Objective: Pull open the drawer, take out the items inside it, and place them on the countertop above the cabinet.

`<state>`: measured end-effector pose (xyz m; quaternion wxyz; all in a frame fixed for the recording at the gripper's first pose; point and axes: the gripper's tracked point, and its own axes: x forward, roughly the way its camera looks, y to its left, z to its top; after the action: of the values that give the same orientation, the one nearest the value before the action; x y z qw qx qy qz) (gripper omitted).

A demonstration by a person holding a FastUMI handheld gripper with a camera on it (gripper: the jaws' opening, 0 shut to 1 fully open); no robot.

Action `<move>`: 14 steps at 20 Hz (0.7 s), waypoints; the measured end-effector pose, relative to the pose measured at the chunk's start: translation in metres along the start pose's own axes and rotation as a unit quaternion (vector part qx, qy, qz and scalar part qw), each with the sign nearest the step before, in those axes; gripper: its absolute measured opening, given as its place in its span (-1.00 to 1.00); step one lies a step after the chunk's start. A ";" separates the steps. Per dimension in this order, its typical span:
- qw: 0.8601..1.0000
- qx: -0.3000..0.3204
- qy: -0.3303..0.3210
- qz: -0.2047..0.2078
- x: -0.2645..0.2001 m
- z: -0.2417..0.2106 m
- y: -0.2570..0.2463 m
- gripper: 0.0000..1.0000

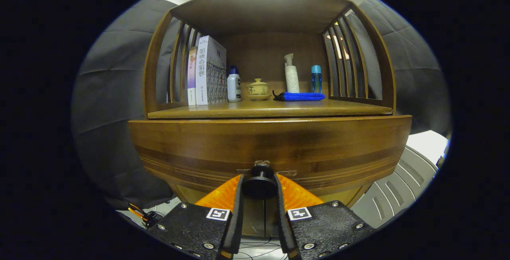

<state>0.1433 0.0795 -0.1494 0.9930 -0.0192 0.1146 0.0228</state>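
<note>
Wide dark-wood drawer [271, 144] sits flush under the bench [271, 110]. Its front edge is bare, with books, bottles and a blue cloth [301, 97] further back. Down low, the fingers [238, 196] clamp the black knob [259, 184].

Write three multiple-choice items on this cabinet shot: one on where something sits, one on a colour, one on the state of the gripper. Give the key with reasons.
1. Where is the lidded ceramic cup on the countertop?
A. Between the white bottle with a blue cap and the blue cloth
B. On top of the books
C. Behind the pump bottle

2. What colour is the folded cloth?
A. Red
B. Blue
C. Green

3. What is the hand-held gripper doing?
A. Hanging open, clear of the cabinet
B. Holding a bottle
C. Closed on the black drawer knob

Key: 1 A, the cup stands between those two. 2 B, it is plainly blue. 3 C, both fingers press the knob's sides.
</note>
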 end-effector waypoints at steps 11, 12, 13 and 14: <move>1.000 0.015 -0.004 0.004 -0.055 -0.012 0.002 -0.29; 1.000 0.017 -0.002 0.006 -0.059 -0.013 0.002 -0.29; 1.000 0.019 -0.001 0.007 -0.064 -0.014 0.002 -0.28; 1.000 0.021 0.001 0.008 -0.069 -0.016 0.003 -0.29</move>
<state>0.0730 0.0794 -0.1492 0.9929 0.0022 0.1157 0.0287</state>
